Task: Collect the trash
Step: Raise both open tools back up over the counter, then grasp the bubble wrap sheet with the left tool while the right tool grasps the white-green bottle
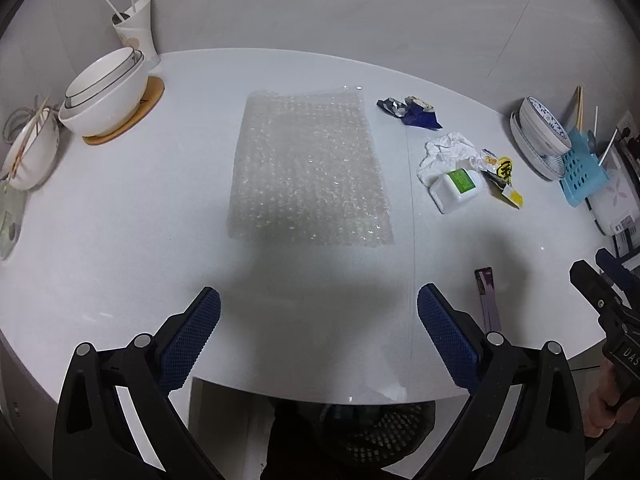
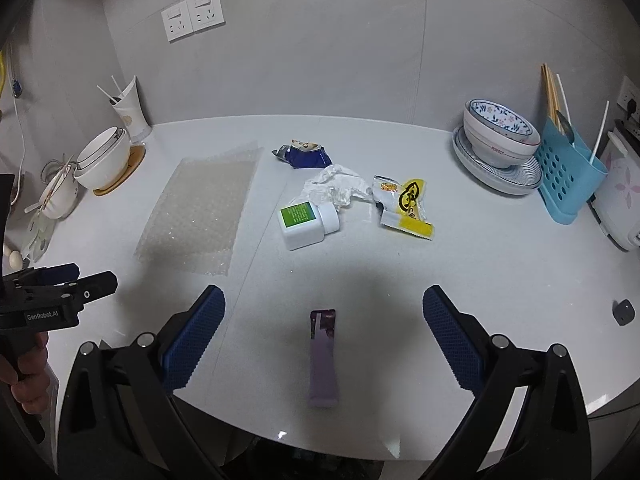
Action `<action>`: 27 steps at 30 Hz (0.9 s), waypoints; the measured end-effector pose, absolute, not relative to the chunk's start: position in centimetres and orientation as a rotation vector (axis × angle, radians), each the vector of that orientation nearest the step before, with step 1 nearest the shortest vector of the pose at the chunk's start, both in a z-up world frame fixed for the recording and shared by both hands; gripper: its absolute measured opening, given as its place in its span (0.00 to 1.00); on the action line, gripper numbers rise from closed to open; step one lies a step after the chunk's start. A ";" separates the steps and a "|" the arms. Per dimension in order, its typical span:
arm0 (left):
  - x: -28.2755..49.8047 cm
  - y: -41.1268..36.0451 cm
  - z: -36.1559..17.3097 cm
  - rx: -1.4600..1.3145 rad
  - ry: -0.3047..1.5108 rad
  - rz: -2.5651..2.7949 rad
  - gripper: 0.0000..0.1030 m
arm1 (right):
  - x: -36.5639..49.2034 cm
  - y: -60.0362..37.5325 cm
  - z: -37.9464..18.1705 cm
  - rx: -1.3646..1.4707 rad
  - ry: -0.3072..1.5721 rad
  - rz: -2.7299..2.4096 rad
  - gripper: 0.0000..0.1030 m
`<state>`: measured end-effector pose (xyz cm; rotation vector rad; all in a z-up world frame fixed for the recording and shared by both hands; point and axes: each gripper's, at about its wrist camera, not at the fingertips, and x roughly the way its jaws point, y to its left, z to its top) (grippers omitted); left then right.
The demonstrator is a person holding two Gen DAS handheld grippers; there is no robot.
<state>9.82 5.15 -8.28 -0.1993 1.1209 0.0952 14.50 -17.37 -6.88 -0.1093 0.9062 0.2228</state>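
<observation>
nothing looks collected yet: left gripper (image 1: 318, 312) and right gripper (image 2: 324, 312) both spread empty, with purple tube (image 2: 323, 360), white bottle (image 2: 306, 224) and wrappers (image 2: 404, 208) lying beside the bubble wrap (image 2: 196, 216).

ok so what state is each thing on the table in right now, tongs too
left tongs: open, empty
right tongs: open, empty
clear bubble wrap sheet: lying flat
white square bottle with green label: on its side, capped
white crumpled tissue: crumpled
blue snack wrapper: crumpled
yellow and silver snack wrapper: torn open
purple flat tube: lying flat
</observation>
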 end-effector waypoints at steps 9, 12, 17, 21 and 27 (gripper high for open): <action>15.5 8.2 -11.1 -0.204 1.184 0.087 0.94 | 20.4 -14.7 -10.0 -0.120 0.967 0.217 0.93; 17.3 9.0 -12.7 -0.199 1.219 0.087 0.94 | 22.4 -13.9 -11.2 -0.124 0.987 0.213 0.92; 19.9 10.2 -14.9 -0.197 1.261 0.094 0.93 | 25.2 -12.9 -13.0 -0.135 1.015 0.195 0.93; 21.9 10.9 -16.4 -0.190 1.288 0.104 0.93 | 27.2 -12.6 -14.7 -0.144 1.048 0.175 0.92; 24.2 10.7 -18.0 -0.174 1.322 0.099 0.93 | 28.8 -12.4 -16.5 -0.155 1.087 0.163 0.89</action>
